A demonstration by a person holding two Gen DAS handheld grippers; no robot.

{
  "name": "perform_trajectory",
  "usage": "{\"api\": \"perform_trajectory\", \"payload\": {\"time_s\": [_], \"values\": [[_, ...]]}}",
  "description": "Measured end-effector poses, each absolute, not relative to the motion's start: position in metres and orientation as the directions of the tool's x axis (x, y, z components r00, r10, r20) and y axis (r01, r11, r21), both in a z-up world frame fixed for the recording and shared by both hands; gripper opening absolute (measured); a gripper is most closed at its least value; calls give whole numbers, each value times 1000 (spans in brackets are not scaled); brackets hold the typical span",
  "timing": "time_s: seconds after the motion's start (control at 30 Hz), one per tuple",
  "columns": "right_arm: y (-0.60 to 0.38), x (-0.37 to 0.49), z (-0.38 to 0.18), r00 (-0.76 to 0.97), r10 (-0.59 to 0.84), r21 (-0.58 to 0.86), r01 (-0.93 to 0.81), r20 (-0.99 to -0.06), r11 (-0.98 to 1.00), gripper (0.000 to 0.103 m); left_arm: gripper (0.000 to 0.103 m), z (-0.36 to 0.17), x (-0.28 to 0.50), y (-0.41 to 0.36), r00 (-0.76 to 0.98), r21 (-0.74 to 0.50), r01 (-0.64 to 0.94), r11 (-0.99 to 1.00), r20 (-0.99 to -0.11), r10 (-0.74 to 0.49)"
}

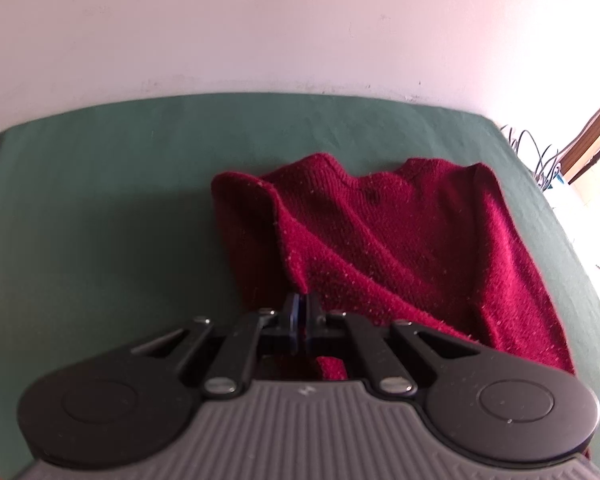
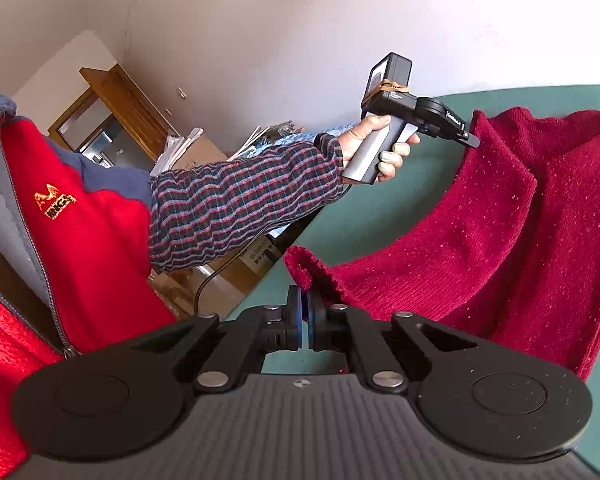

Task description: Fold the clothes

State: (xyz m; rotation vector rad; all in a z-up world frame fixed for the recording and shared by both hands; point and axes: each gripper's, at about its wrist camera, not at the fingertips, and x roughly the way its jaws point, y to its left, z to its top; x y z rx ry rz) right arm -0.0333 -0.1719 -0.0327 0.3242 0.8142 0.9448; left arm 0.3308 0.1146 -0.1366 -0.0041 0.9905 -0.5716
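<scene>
Sweater [image 1: 380,240], dark red knit flecked with pale lint, lies on the green-covered worktop [image 1: 100,184], bunched and partly lifted. Neckline sits toward the far edge near the pale wall [image 1: 300,32]; body runs toward the near right side. One fold rises into a ridge that runs down to the left claw [image 1: 300,298].

Left claw: jaws closed tight, pinching that sweater edge; blue pads are pressed together with red knit coming out of the tips. A bit of red fabric also shows below the jaws, between the black linkage arms. In the right wrist view the left claw [image 2: 471,141] meets the raised top edge of the sweater [image 2: 520,220], cloth hanging from it in a steep drape.

Right claw [image 2: 305,300]: jaws nearly closed, gripping a ribbed end of the sweater, cuff or hem, can't tell which. That end sticks up just past the tips.

Left hand [image 2: 374,148] wraps the grey handle of the left tool. Striped sleeve [image 2: 240,208] extends from a red and grey zip jacket [image 2: 72,220] with an orange logo.

Background: wooden door frame [image 2: 116,100], papers and boxes below it, black cable [image 2: 212,280] by the worktop edge. Left wrist view has cables [image 1: 540,156] at far right past the worktop corner.
</scene>
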Motion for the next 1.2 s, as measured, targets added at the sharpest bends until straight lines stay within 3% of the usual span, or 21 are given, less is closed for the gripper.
{"api": "perform_trajectory", "payload": {"time_s": [1.2], "values": [[-155, -26, -56, 167, 824, 645, -545, -542, 535, 3, 0, -142, 315, 108, 466, -142, 489, 861, -791, -396]]}}
